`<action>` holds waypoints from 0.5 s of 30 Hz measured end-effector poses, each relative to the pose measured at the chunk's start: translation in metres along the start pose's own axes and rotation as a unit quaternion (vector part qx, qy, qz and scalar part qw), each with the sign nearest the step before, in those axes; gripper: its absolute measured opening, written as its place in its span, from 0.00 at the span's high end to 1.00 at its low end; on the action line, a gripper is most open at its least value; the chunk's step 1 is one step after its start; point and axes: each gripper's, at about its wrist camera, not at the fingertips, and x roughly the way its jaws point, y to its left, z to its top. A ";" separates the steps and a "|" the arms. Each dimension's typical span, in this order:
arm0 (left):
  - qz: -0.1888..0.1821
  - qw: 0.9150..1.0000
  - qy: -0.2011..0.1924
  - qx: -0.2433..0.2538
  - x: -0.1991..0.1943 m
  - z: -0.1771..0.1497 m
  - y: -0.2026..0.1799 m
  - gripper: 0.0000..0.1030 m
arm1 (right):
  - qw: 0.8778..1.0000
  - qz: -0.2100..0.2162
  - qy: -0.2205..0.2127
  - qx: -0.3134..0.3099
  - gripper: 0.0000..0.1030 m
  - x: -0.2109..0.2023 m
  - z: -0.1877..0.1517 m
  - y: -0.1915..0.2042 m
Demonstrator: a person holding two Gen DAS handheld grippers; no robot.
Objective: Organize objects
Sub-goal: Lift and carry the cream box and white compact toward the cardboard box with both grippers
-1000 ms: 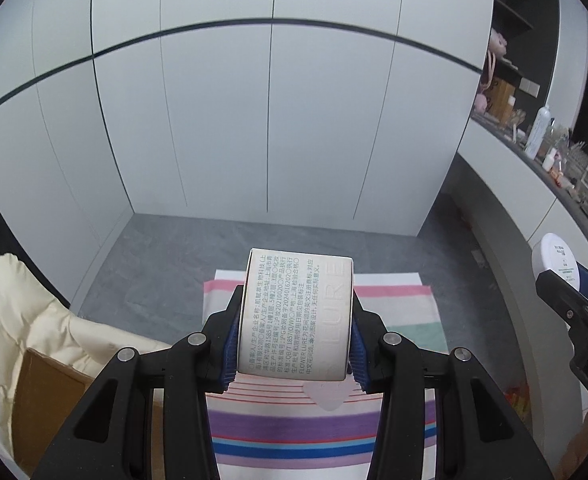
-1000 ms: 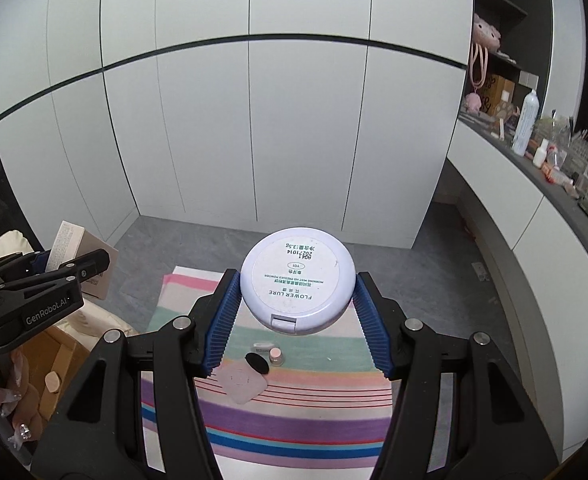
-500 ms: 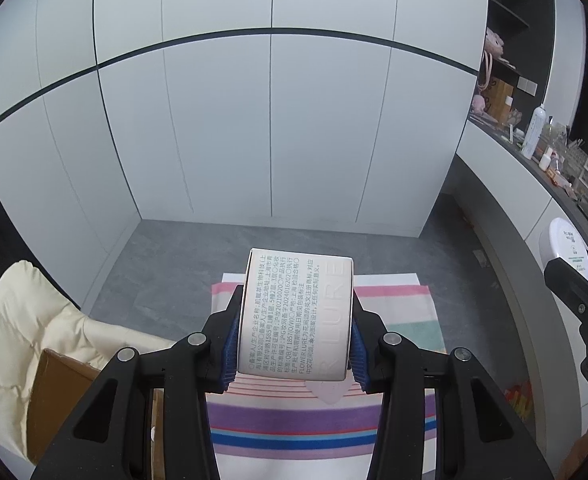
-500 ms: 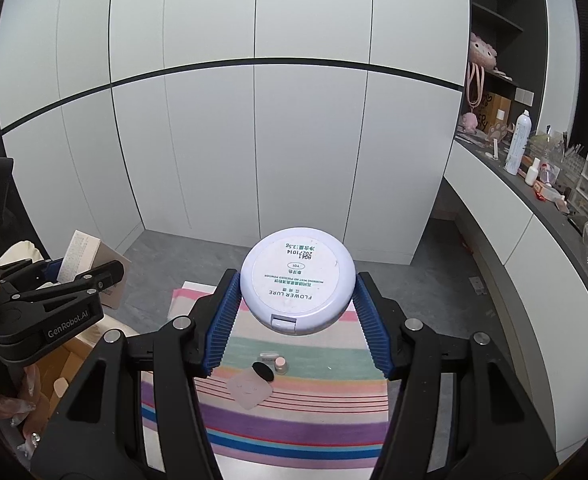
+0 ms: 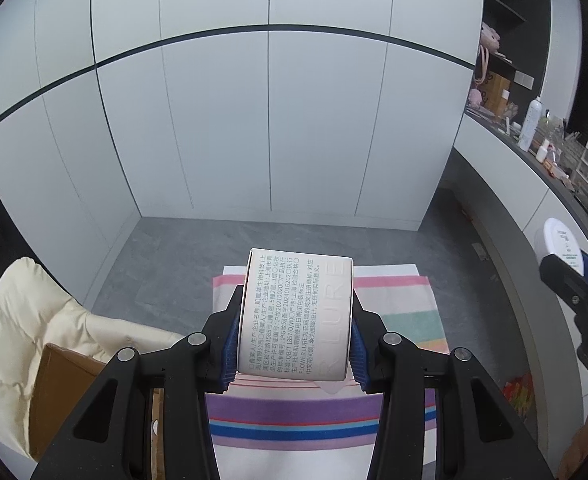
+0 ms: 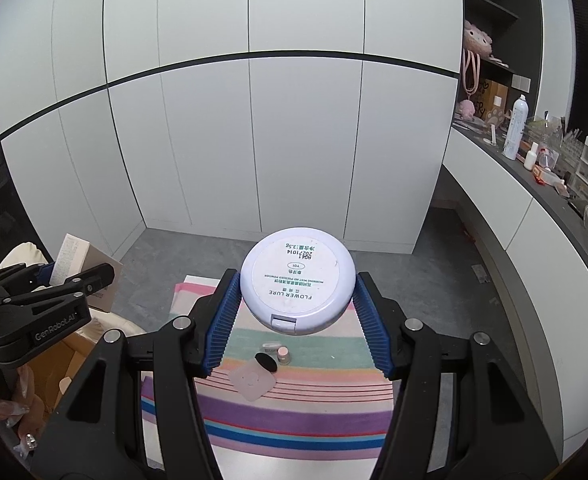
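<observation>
My left gripper (image 5: 294,344) is shut on a small white carton (image 5: 296,316) with printed text, held high above the striped mat (image 5: 318,420). In the right wrist view my right gripper (image 6: 297,312) is shut on a round pale lilac powder compact (image 6: 297,284), label side up. The left gripper and its carton (image 6: 67,258) show at the left of that view; the compact (image 5: 564,242) shows at the right edge of the left wrist view. On the mat (image 6: 294,424) below lie a translucent pink square piece (image 6: 252,379), a black oval pad (image 6: 265,361) and a tiny jar (image 6: 282,355).
A cardboard box (image 5: 59,384) and a cream cushion (image 5: 25,312) sit at the left of the mat. White wardrobe doors (image 5: 269,120) close off the far side. A long counter (image 6: 542,196) crowded with bottles and organisers runs along the right.
Both grippers have risen slightly with their objects; the mat and floor look a little farther away. Neither grip has changed.
</observation>
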 end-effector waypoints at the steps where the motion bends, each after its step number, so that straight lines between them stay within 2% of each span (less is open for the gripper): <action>1: -0.003 1.000 -0.001 -0.002 -0.003 -0.004 0.000 0.57 | 1.000 0.002 0.000 0.001 0.42 -0.001 -0.002 -0.001; 7: -0.012 1.000 -0.004 0.004 -0.015 -0.023 -0.006 0.57 | 1.000 0.011 -0.003 -0.001 0.42 -0.014 -0.016 -0.004; 15: -0.016 0.999 -0.028 0.012 -0.047 -0.068 -0.014 0.57 | 0.999 0.029 0.002 0.013 0.42 -0.036 -0.047 -0.016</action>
